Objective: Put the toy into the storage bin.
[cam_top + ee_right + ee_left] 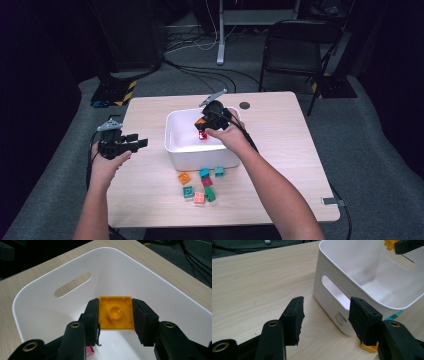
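Observation:
My right gripper (pixel 115 312) is shut on a yellow brick (pixel 115 313), which it holds by two opposite sides with the hollow underside facing the camera. It hangs inside the white bin (pixel 37 310), above the bin's floor. From the high view, the right gripper (pixel 204 122) is over the bin (pixel 200 159), with a red brick (pixel 203 135) lying inside. My left gripper (pixel 135 144) hovers left of the bin, open with nothing between its jaws. In the left gripper view, that gripper (pixel 325 312) faces the bin's slotted wall (pixel 322 265).
Several loose bricks lie in front of the bin, among them an orange one (pixel 184 178), a teal one (pixel 188 191) and a pink one (pixel 199 197). A small dark disc (pixel 244 105) sits at the table's far edge. A folding chair (pixel 295 50) stands behind.

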